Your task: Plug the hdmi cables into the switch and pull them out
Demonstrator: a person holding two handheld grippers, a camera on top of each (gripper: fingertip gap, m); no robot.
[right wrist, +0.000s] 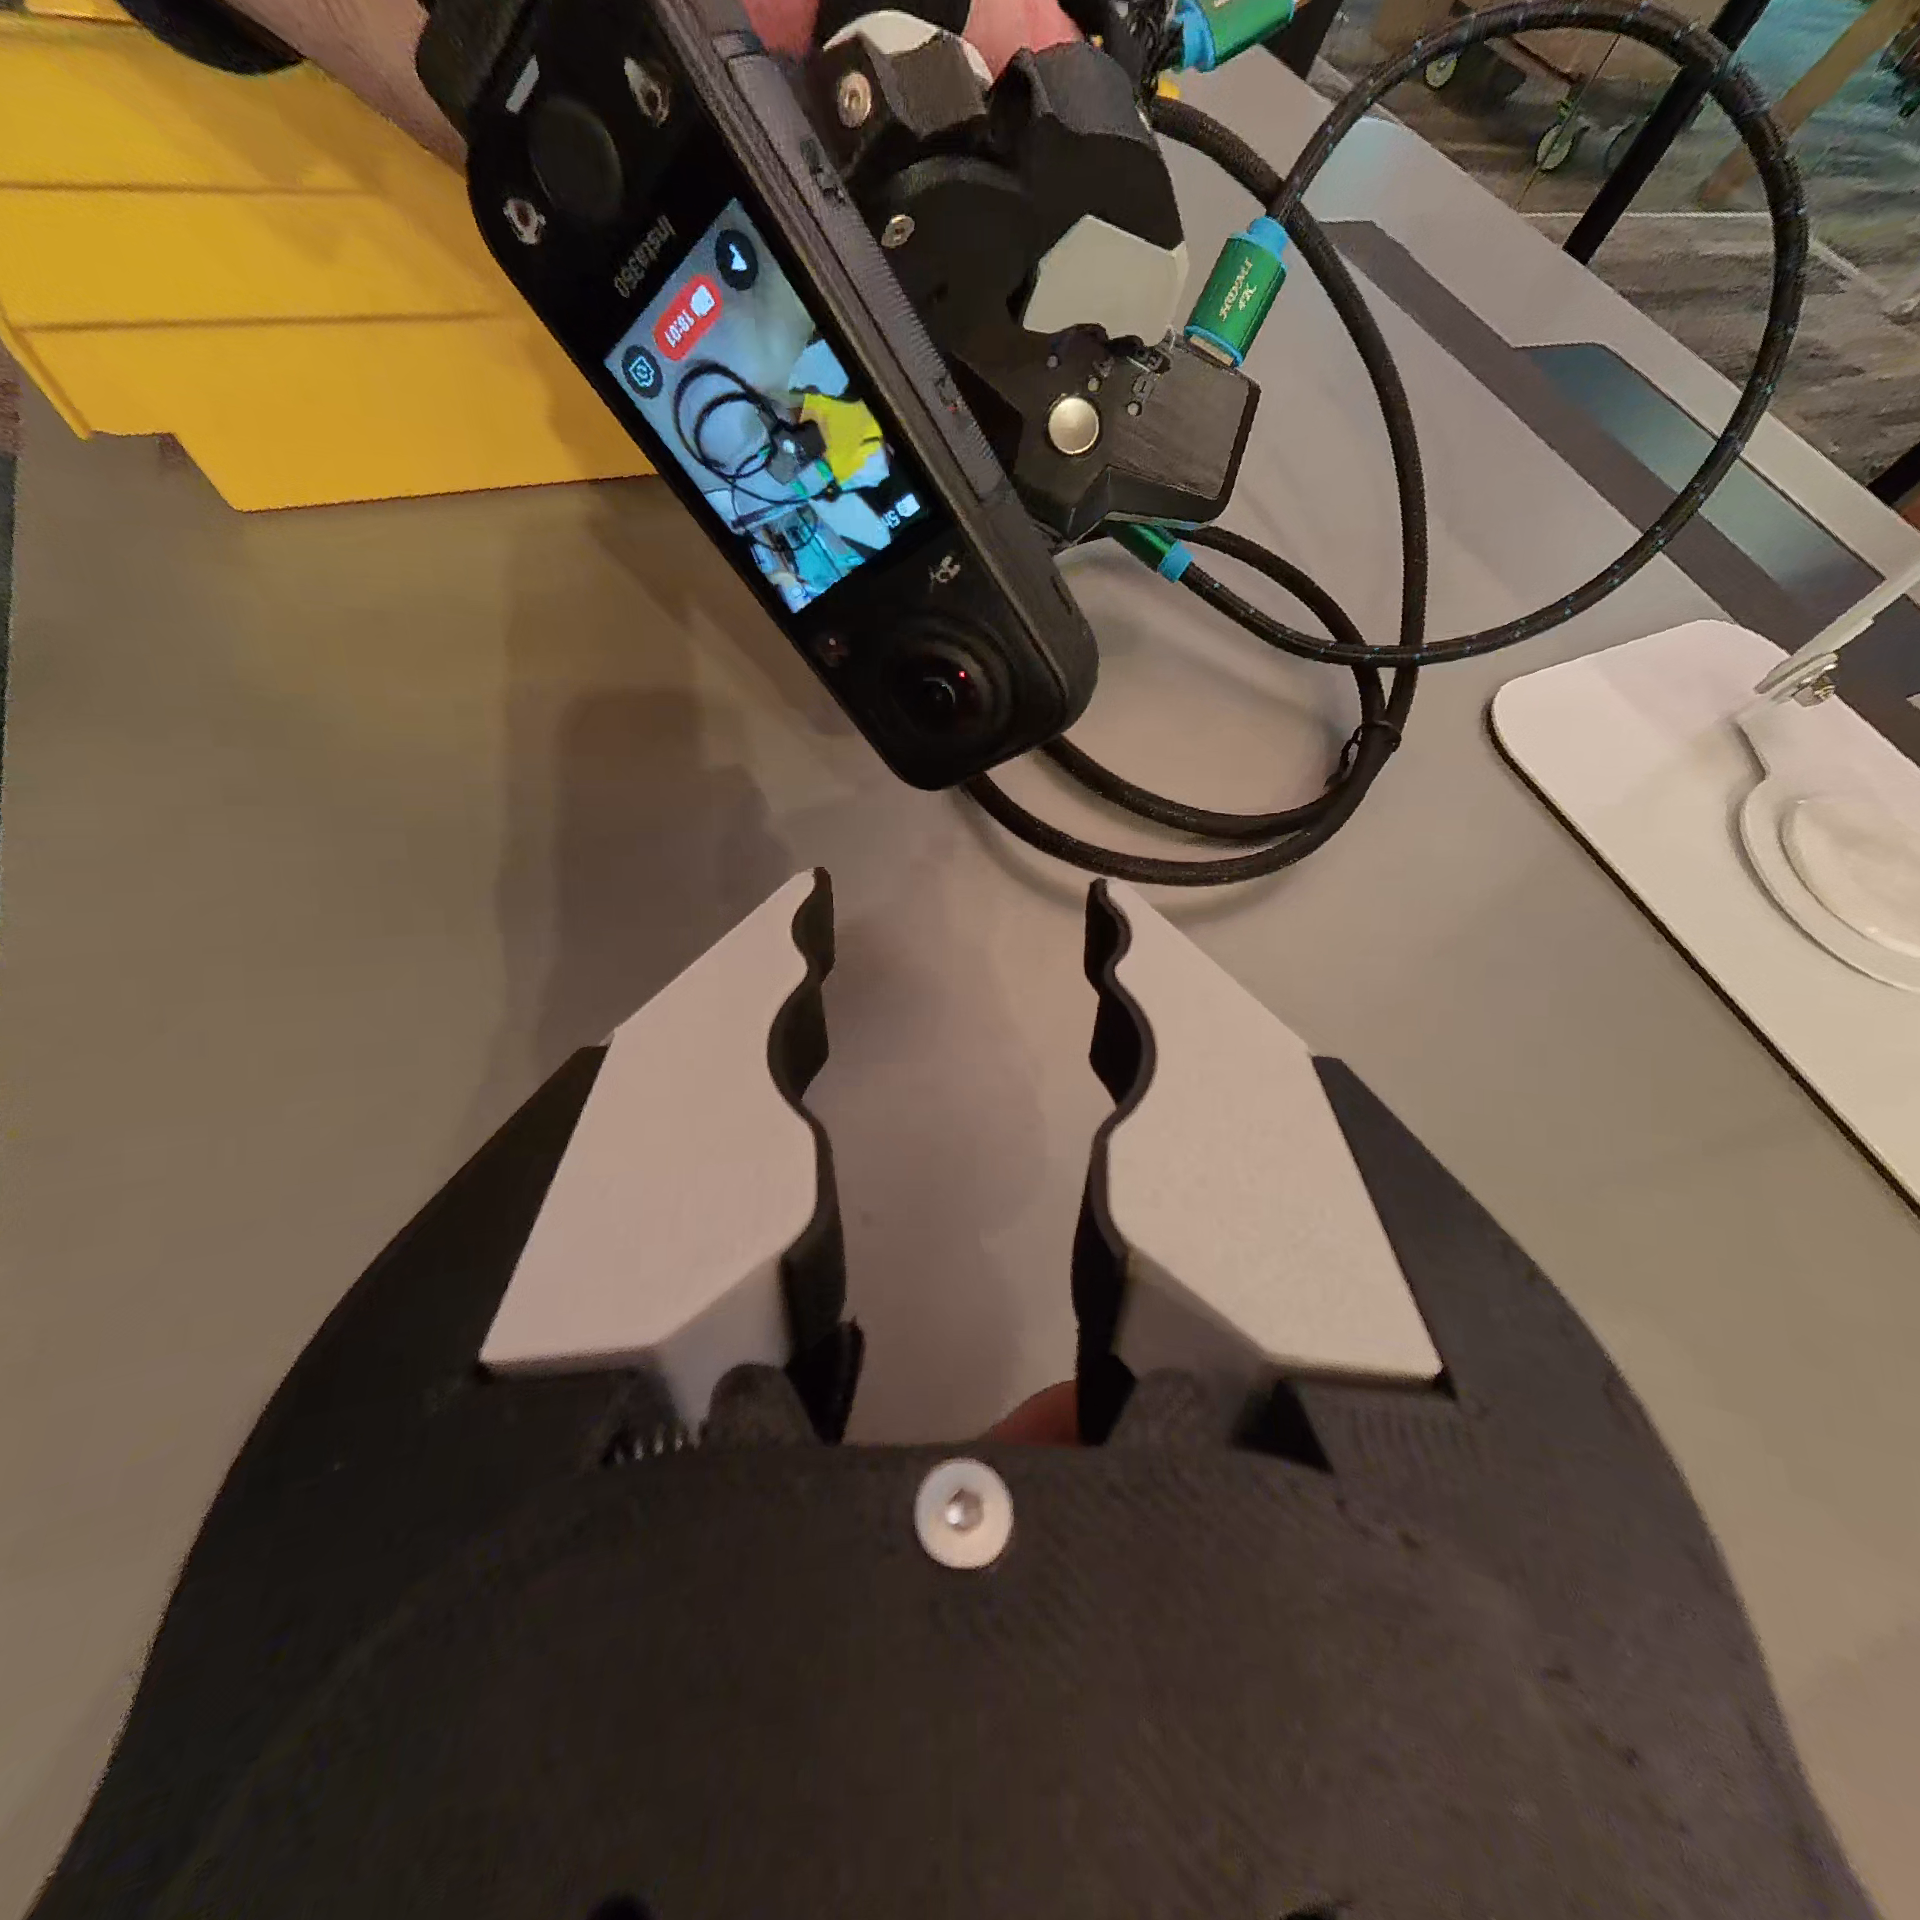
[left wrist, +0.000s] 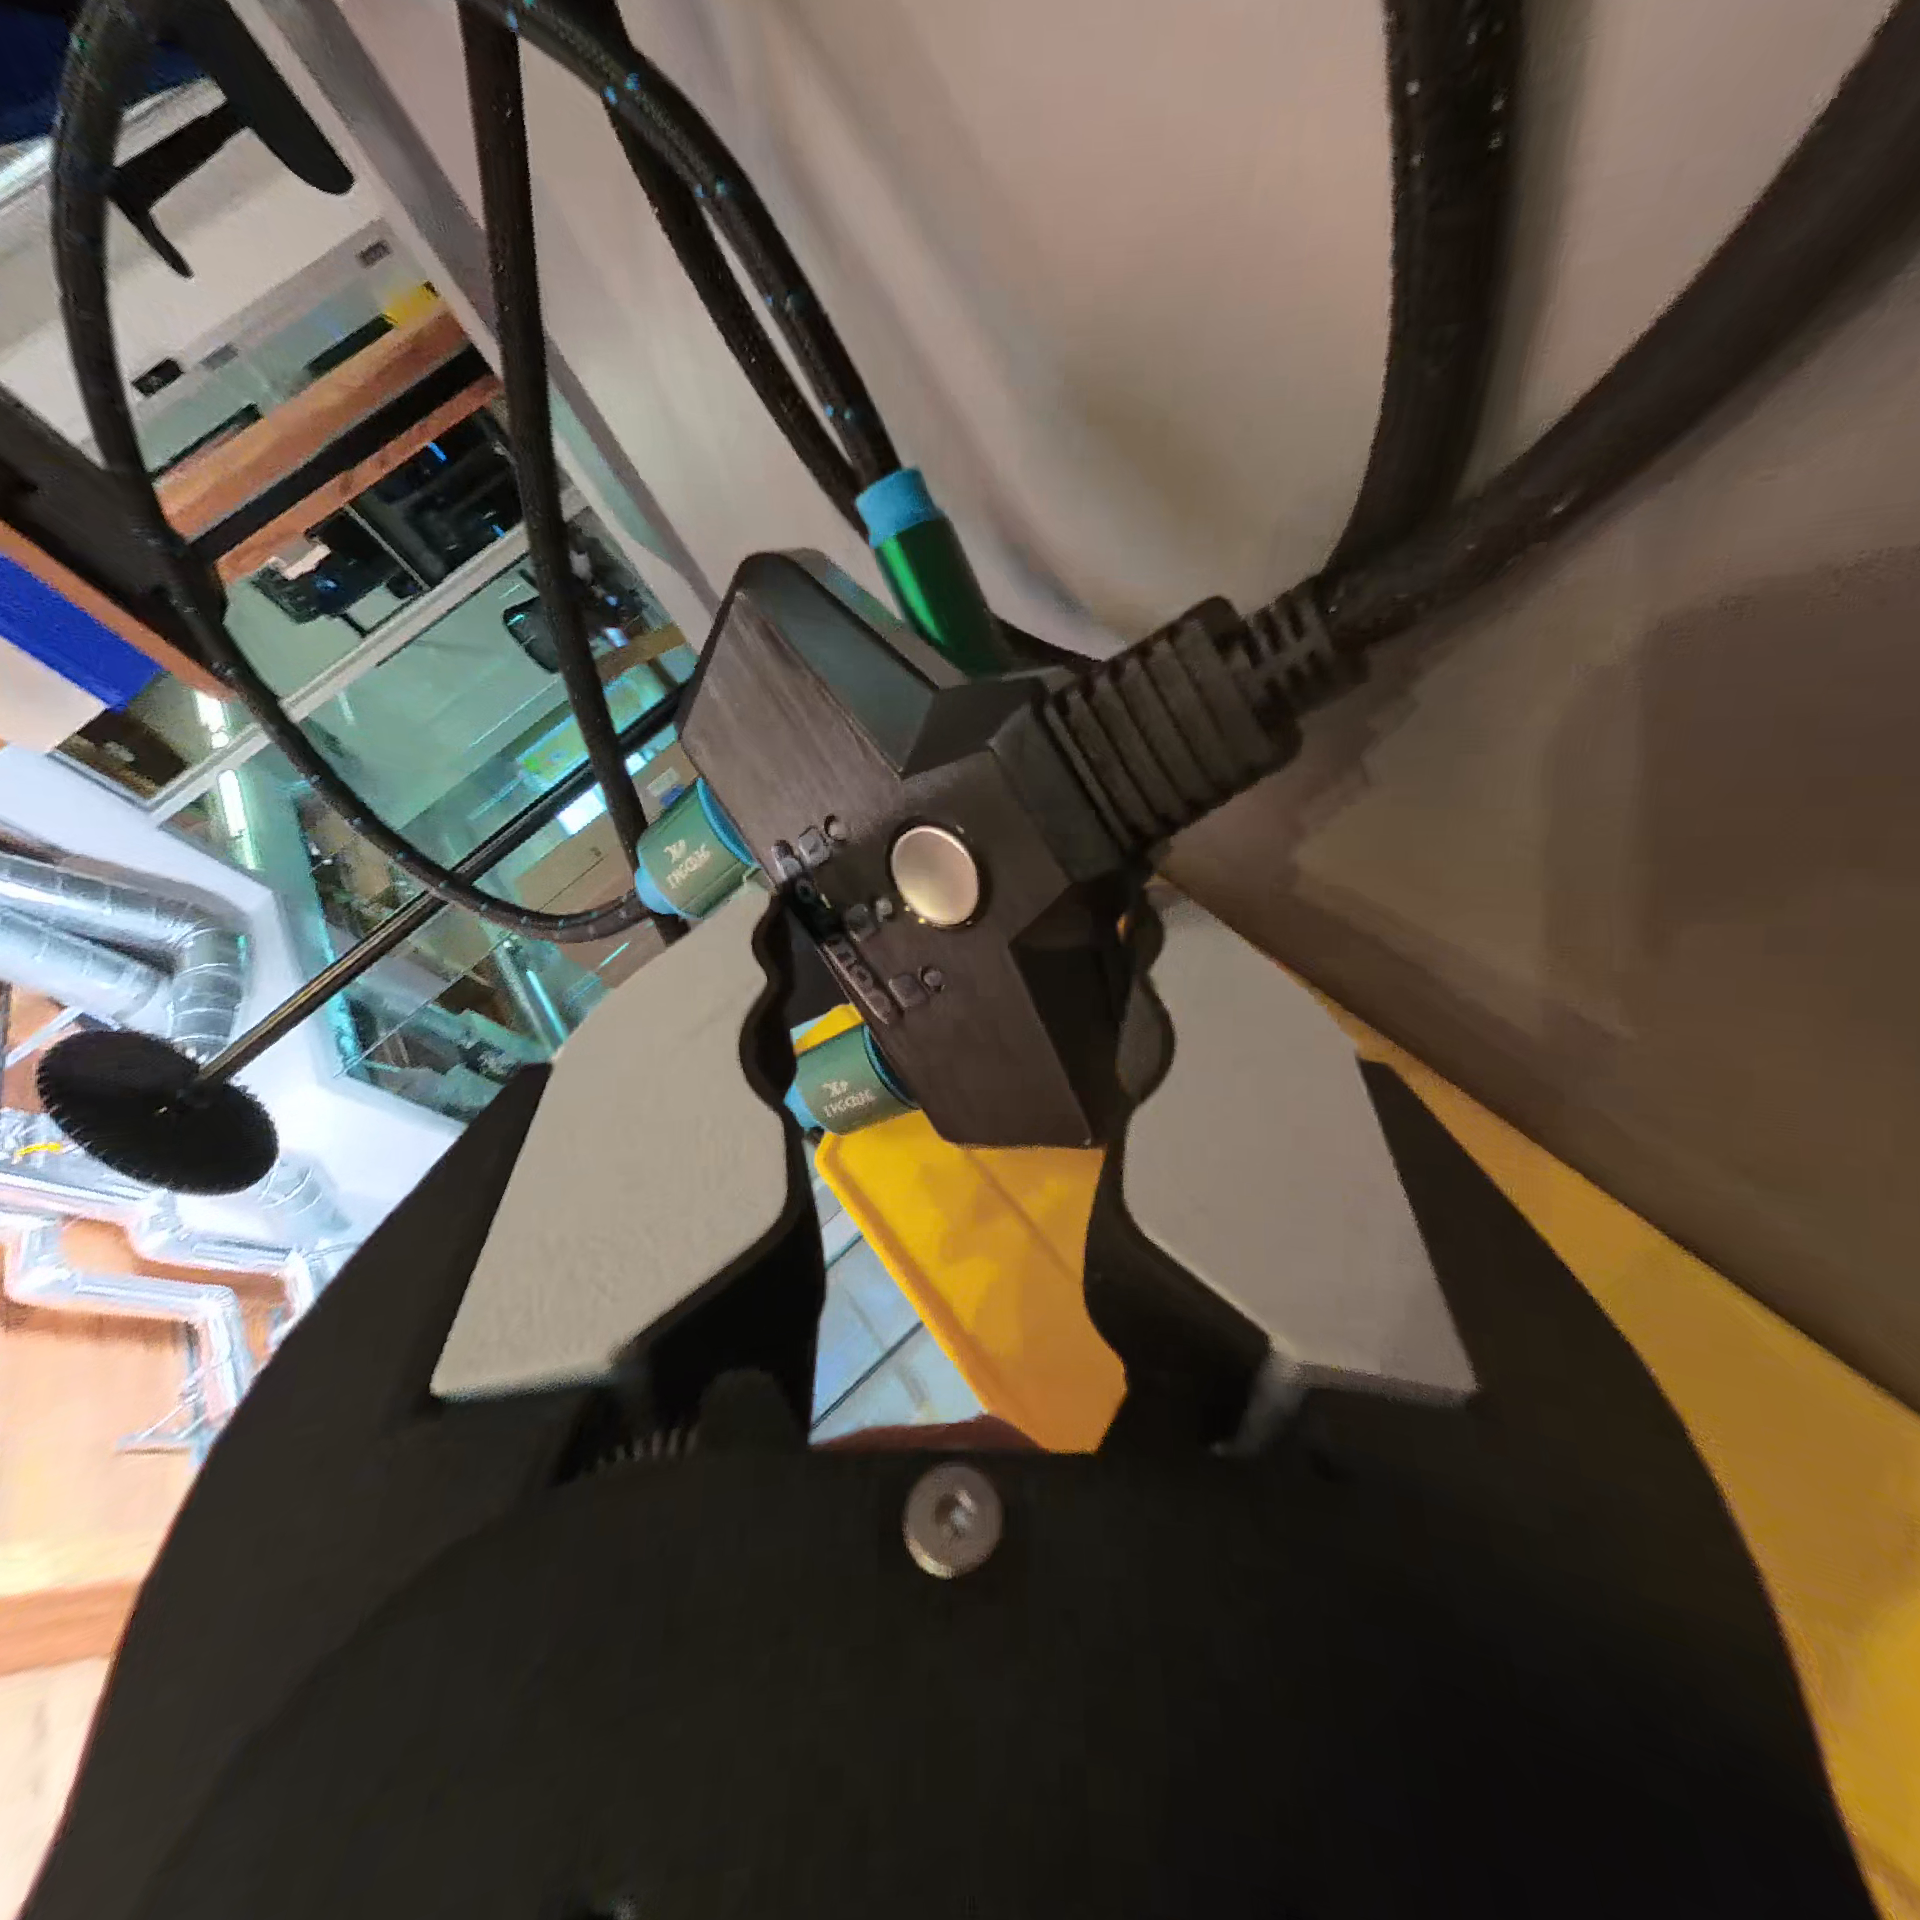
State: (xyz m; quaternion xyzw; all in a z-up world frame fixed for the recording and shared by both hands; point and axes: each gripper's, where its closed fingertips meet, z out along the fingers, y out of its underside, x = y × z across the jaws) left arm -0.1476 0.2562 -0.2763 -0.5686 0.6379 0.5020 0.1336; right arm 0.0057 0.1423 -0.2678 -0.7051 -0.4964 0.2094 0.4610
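Switch (left wrist: 883, 862): small black box with a round silver button (left wrist: 935, 873), clamped between the fingers of my left gripper (left wrist: 956, 997) and held up off the grey table (right wrist: 416, 831). Cables: in the left wrist view two green plugs sit at the box's 9 o'clock edge, the upper plug (left wrist: 691, 857) and the lower plug (left wrist: 847, 1101) both touching it; a third green plug (left wrist: 925, 582) meets the box at 12 o'clock; a thick black ribbed plug (left wrist: 1164, 727) enters at 2 o'clock. Black braided cable (right wrist: 1382, 665) loops on the table at 1 o'clock in the right wrist view. My right gripper (right wrist: 956, 904): fingers apart, nothing between them, hovering over bare table. Left gripper (right wrist: 1101, 343) also shows at 12 o'clock in the right wrist view, carrying its black camera (right wrist: 769, 416). Yellow sheet (right wrist: 260, 343) at 10 o'clock; white pad (right wrist: 1662, 769) at 3 o'clock.
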